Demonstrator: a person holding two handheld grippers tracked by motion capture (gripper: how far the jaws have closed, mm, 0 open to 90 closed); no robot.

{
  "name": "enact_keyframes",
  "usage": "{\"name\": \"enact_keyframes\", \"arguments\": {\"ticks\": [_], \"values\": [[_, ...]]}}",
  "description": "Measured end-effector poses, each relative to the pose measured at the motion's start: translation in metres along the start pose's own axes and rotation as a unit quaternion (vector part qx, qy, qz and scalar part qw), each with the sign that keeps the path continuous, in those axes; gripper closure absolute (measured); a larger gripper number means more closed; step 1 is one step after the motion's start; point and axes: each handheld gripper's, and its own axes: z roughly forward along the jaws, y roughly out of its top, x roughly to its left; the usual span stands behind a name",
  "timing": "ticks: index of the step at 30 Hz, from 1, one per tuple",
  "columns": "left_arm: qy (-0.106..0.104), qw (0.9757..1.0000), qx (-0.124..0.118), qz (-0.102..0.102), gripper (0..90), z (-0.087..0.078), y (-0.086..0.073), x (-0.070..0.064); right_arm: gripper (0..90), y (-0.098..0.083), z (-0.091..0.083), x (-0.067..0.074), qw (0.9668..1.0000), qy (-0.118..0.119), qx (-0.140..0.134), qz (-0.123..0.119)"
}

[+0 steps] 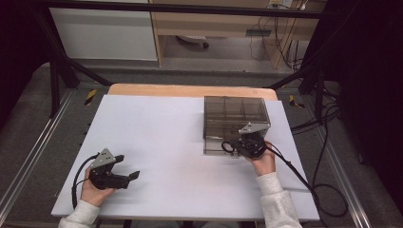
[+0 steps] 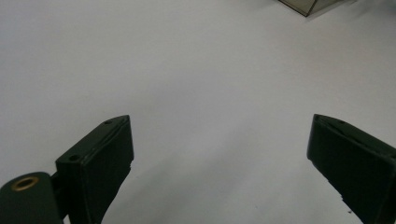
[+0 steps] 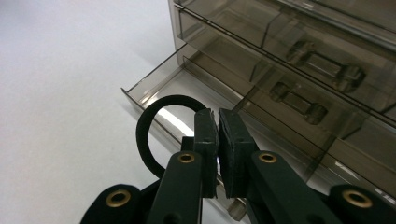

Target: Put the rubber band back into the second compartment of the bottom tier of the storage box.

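Right hand-held gripper (image 3: 218, 140) pinching black ring (image 3: 154, 126), jaws pressed together; ring hangs just over open bottom drawer (image 3: 154, 88) of smoky organizer (image 1: 234, 116). Left hand-held gripper (image 1: 128, 168) spread, well apart on tabletop (image 1: 166, 137).

High view looks down, forward over table (image 1: 157, 142); both tongs views sit close, sharing drawer box (image 1: 235, 116).

**Left gripper over the white table**

The left gripper (image 2: 219, 154) pointed along the white table top (image 2: 187, 65), and its two black jaws stood wide apart with nothing between them. At the upper right edge a corner of a smoky transparent thing (image 2: 306, 5) was visible, probably a plastic box.
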Motion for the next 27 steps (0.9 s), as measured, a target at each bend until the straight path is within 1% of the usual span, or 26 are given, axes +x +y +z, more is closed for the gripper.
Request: {"name": "enact_keyframes", "arguments": {"ticks": [7,18,27], "values": [[-0.001,1.0,0.0,0.0,6.9,0.0,0.0,0.0,86.3,-0.001,0.0,-0.006,0.9999,-0.014,0.0,0.006],[0.0,1.0,0.0,0.0,6.9,0.0,0.0,0.0,86.3,-0.003,0.003,-0.015,0.9995,-0.024,0.004,0.018],[0.0,1.0,0.001,-0.001,6.9,0.001,0.0,0.0,86.3,-0.004,0.006,-0.019,0.999,-0.04,0.007,0.02]]}}
